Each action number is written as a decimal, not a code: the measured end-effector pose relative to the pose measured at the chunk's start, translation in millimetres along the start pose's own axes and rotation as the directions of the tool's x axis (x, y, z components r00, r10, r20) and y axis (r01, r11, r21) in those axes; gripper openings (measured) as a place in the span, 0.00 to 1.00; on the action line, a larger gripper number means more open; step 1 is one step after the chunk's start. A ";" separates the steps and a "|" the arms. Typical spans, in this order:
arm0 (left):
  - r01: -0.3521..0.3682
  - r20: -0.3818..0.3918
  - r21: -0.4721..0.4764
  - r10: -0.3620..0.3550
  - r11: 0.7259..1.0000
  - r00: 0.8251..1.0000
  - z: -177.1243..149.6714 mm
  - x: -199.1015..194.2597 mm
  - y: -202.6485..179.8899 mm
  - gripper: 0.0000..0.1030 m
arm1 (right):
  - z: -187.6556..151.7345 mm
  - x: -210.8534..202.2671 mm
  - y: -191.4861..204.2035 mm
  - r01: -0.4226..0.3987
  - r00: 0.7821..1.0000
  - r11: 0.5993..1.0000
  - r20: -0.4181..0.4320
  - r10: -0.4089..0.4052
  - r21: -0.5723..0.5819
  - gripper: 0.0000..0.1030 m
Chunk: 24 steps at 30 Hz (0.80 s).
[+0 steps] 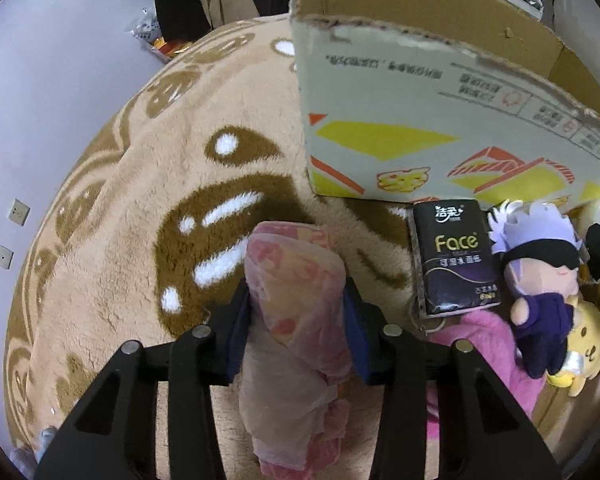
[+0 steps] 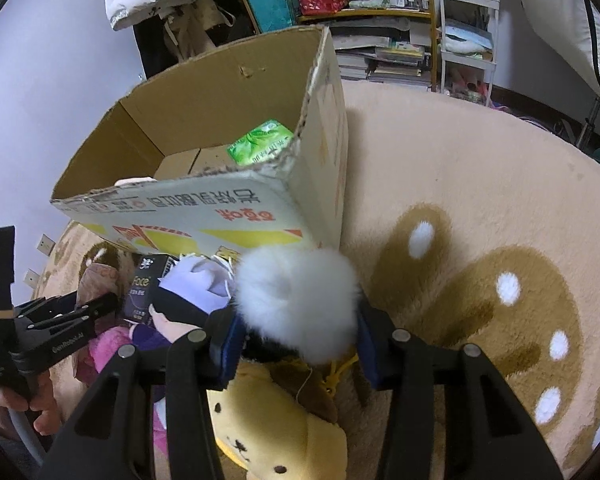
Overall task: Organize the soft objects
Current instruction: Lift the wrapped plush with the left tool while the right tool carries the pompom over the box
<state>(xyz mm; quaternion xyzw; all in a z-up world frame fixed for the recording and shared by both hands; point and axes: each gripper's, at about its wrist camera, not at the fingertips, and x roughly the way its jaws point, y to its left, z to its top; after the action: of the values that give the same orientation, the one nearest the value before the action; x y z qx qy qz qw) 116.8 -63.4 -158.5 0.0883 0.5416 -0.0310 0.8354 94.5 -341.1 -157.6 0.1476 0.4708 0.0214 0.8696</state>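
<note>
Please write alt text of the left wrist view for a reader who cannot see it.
The left gripper holds a pink tissue pack above a beige rug. A cardboard box stands behind, with a black tissue pack and plush toys beside it.

We see the left gripper closed on a pink tissue pack, its blue pads pressing both sides of the soft wrapper, above a beige rug with brown motifs. Beyond stands an open cardboard box. Just below its wall lie a black Face tissue pack, a lilac-haired plush doll, a yellow plush dog and a pink fluffy item, crowded together.
</note>
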 end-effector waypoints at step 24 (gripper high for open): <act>0.110 0.266 -0.032 -0.097 0.993 0.959 2.4 -89.0 12.6 0.16 | 3.7 -76.0 22.5 -0.048 0.974 0.996 0.217 0.062 -0.070 0.49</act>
<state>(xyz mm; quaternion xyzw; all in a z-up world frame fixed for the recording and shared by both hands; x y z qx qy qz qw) 84.2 -55.4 -75.1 0.0355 0.4300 -0.0736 0.8991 57.7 -333.8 -87.7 0.1340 0.3670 0.0444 0.9195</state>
